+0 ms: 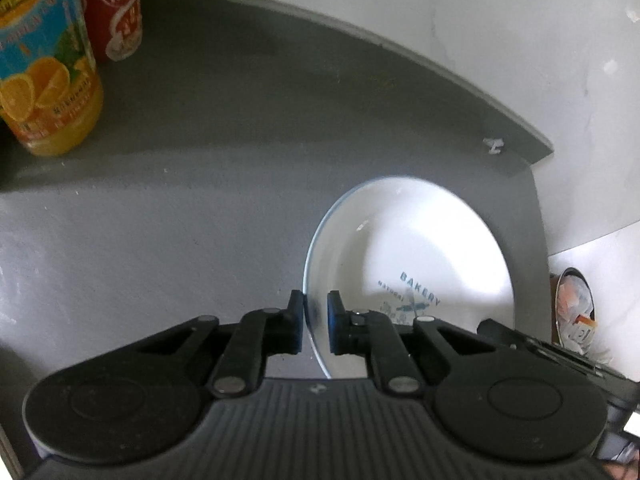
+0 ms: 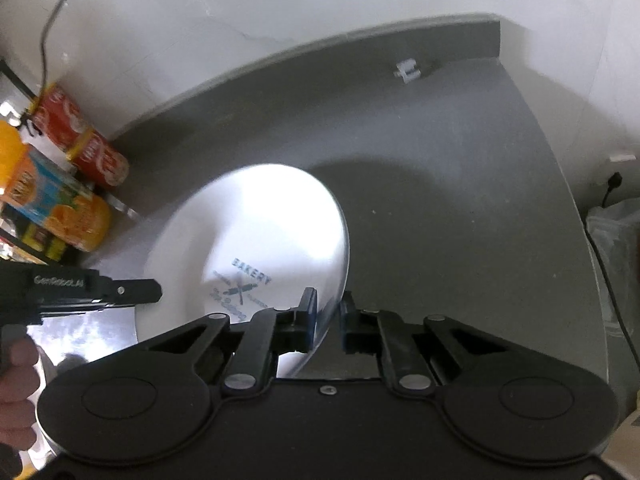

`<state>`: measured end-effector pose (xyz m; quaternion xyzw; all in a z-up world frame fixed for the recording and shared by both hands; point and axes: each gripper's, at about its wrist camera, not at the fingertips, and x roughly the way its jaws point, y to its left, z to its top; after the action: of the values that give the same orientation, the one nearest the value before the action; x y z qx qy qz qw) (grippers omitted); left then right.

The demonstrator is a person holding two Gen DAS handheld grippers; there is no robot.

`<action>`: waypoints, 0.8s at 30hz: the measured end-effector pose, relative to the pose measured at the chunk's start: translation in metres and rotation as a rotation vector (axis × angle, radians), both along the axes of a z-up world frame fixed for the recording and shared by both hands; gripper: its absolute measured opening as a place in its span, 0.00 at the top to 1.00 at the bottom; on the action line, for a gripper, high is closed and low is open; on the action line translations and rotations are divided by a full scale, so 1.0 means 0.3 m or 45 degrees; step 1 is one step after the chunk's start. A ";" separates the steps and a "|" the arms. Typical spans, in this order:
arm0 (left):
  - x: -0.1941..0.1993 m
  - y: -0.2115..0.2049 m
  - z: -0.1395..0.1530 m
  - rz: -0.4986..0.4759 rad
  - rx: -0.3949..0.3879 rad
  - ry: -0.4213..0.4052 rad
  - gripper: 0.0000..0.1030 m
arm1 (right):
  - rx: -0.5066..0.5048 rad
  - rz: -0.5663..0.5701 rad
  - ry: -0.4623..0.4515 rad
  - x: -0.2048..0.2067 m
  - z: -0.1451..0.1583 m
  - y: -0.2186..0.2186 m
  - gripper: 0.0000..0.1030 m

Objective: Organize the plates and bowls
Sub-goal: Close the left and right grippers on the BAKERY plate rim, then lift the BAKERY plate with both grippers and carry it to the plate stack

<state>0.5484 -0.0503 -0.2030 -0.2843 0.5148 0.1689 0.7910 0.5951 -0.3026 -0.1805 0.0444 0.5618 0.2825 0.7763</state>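
Both grippers are on one white plate point(image 1: 416, 248) with a blue "BAKERY" print, held over the grey desk point(image 1: 224, 128). Left gripper point(image 1: 314, 320): jaws straddle the plate's left rim, one pad outside, one inside; outer pad looks in contact, inner pad shows a thin gap, so narrowed around the rim, grip probable but not certain. Right gripper point(image 2: 329, 318): jaws straddle the opposite rim, the inner pad against the plate face, the outer pad standing slightly off; likewise nearly closed on the rim. Plate sits toward the desk's right side, short of the far right corner. Right wrist view shows it tilted, with a shadow spread on the desk beyond it, so it appears lifted or at least tipped off the surface; exact clearance not readable. Motion blur on the rim in both views. An orange juice bottle point(image 1: 44, 64) and a red can point(image 1: 114, 12) stand at the far left edge against the wall, well apart from the plate. A small white clip point(image 2: 408, 70) lies near the far right corner. No bowls or other plates in view. Judged step: two-handed carry or placement of this plate. Next move calls for keeping both rim pinches matched, levelling the plate, and lowering it flat on open desk clear of the bottle and can before releasing.
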 end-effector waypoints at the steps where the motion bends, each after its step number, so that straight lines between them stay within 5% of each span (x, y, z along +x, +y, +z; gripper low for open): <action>1: -0.008 0.003 0.011 -0.003 0.000 -0.012 0.90 | 0.005 -0.001 -0.009 -0.003 0.009 -0.004 0.89; 12: -0.067 0.002 0.058 0.024 -0.034 -0.068 0.92 | 0.045 -0.024 -0.083 -0.034 0.084 -0.015 0.89; 24: -0.142 0.017 0.218 0.057 -0.043 -0.238 0.97 | 0.087 -0.071 -0.149 -0.109 0.233 -0.034 0.89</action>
<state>0.5060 -0.0451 -0.1376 -0.3234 0.4351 0.1505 0.8267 0.5624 -0.3128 -0.1107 0.0698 0.5039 0.2819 0.8135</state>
